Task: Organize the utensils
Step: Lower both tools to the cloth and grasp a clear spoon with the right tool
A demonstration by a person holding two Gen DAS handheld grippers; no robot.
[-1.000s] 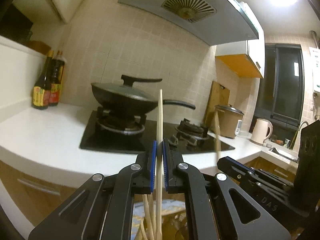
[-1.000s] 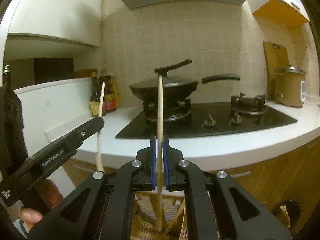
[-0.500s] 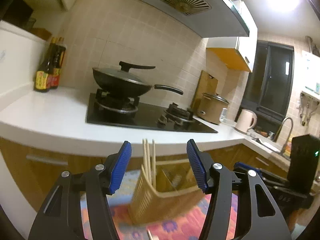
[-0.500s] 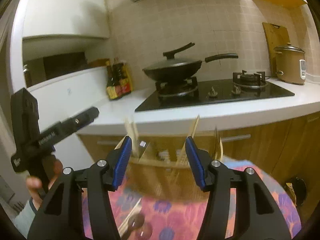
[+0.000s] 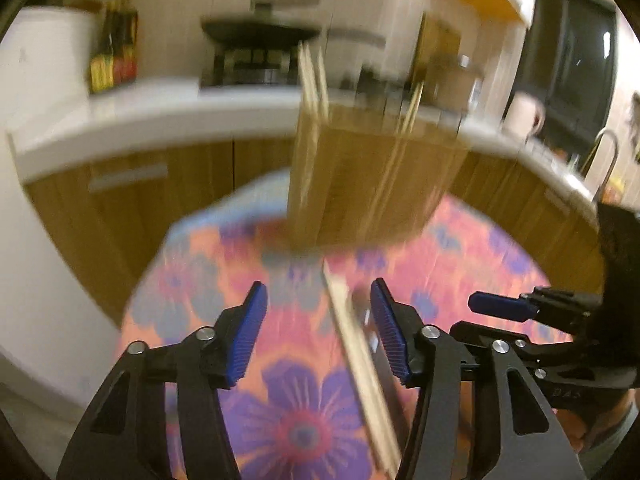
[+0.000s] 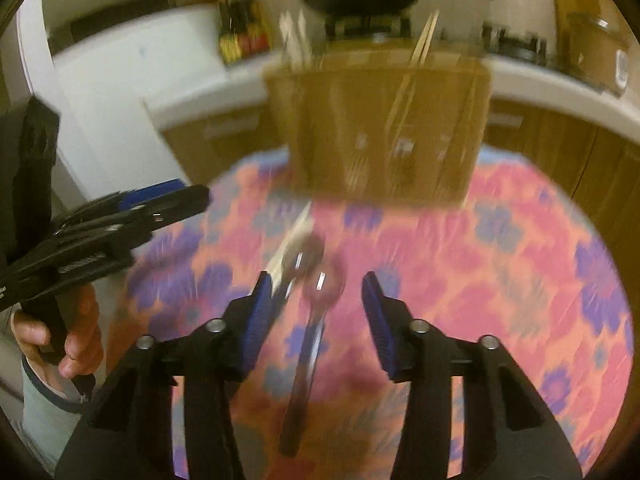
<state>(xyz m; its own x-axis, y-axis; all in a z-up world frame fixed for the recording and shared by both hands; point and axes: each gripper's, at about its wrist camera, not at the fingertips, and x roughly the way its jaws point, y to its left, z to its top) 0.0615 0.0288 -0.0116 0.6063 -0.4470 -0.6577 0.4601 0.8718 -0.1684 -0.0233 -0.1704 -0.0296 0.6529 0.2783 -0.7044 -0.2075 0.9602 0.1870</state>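
Both views are motion-blurred. A woven utensil basket (image 5: 372, 184) stands on a floral tablecloth (image 5: 208, 280) with chopsticks (image 5: 314, 76) upright in it; it also shows in the right wrist view (image 6: 380, 128). My left gripper (image 5: 318, 332) is open above loose pale chopsticks (image 5: 356, 360) lying on the cloth. My right gripper (image 6: 312, 312) is open above a dark metal spoon (image 6: 308, 344) and pale chopsticks (image 6: 292, 236) lying on the cloth. Each gripper also shows at the edge of the other's view.
The kitchen counter (image 5: 120, 120) runs behind the table, with a wok on the stove (image 6: 360, 0), sauce bottles (image 6: 240, 40), a rice cooker (image 6: 592, 48) and a kettle (image 5: 524, 116). Wooden cabinet fronts (image 5: 120, 200) are below the counter.
Both grippers let go of their chopsticks into the basket, opened, and pulled back and down toward the loose utensils on the cloth.
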